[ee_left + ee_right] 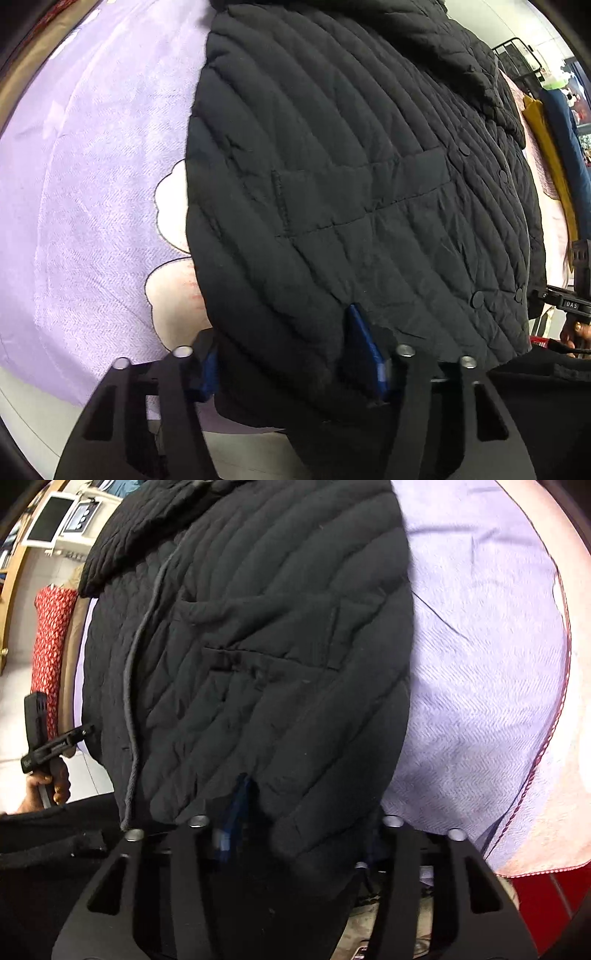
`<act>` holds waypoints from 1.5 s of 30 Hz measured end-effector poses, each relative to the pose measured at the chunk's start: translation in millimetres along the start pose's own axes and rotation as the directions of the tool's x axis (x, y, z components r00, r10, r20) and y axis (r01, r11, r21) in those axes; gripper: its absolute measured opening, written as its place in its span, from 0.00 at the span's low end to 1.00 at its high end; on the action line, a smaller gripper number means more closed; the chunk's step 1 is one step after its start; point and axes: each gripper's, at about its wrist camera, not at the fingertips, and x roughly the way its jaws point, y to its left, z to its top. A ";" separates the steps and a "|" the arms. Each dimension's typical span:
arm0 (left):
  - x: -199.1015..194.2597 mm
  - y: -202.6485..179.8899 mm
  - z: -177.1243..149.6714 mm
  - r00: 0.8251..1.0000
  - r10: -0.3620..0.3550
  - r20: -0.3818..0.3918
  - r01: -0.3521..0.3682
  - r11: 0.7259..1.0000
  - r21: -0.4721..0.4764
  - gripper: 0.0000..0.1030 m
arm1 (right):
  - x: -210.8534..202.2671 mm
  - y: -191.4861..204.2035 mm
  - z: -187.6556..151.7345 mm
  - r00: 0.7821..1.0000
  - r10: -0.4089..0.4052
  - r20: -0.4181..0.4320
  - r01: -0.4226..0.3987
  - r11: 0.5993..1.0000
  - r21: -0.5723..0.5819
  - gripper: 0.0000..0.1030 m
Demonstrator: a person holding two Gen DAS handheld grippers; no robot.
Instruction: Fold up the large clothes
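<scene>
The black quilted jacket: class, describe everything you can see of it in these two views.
The black quilted jacket looks padded and matte, stitched in diagonal channels. It has a patch pocket, round snap buttons along the front edge, and a collar at the far end. It lies spread, front up, on a lavender blanket. The left gripper and right gripper each have its near hem between their fingers; whether they pinch it is unclear.
</scene>
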 end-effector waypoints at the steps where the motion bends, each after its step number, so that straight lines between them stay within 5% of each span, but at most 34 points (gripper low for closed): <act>1: -2.0 -2.9 1.7 1.000 0.003 -0.002 -0.003 1.000 0.009 0.47 | -1.7 1.3 0.3 1.000 0.003 0.000 -0.003 1.000 -0.002 0.30; 8: -32.1 -6.6 4.9 0.998 -0.047 0.047 0.049 0.998 -0.036 0.14 | -33.3 10.9 3.9 0.995 0.092 0.043 -0.091 0.996 -0.013 0.19; 16: -88.4 -18.3 29.2 0.973 -0.155 0.171 0.160 0.987 -0.016 0.11 | -95.9 32.3 49.3 0.944 0.250 0.215 -0.250 0.968 -0.027 0.13; 23: -139.9 -24.7 107.4 0.938 -0.133 0.322 0.125 0.991 0.045 0.11 | -140.5 58.1 116.1 0.906 0.284 0.315 -0.256 0.958 -0.128 0.13; 31: -174.9 -21.7 221.0 0.895 -0.034 0.444 0.022 0.999 0.031 0.10 | -189.2 16.0 224.4 0.832 0.299 0.468 -0.347 0.938 0.017 0.13; 36: -164.6 -37.0 288.5 0.902 0.042 0.430 -0.051 0.999 0.011 0.10 | -185.0 7.7 273.2 0.842 0.247 0.479 -0.327 0.941 0.090 0.13; 45: -125.2 -34.0 349.5 0.930 0.116 0.349 -0.099 0.993 -0.068 0.10 | -158.1 -8.5 324.4 0.875 0.166 0.455 -0.281 0.939 0.198 0.13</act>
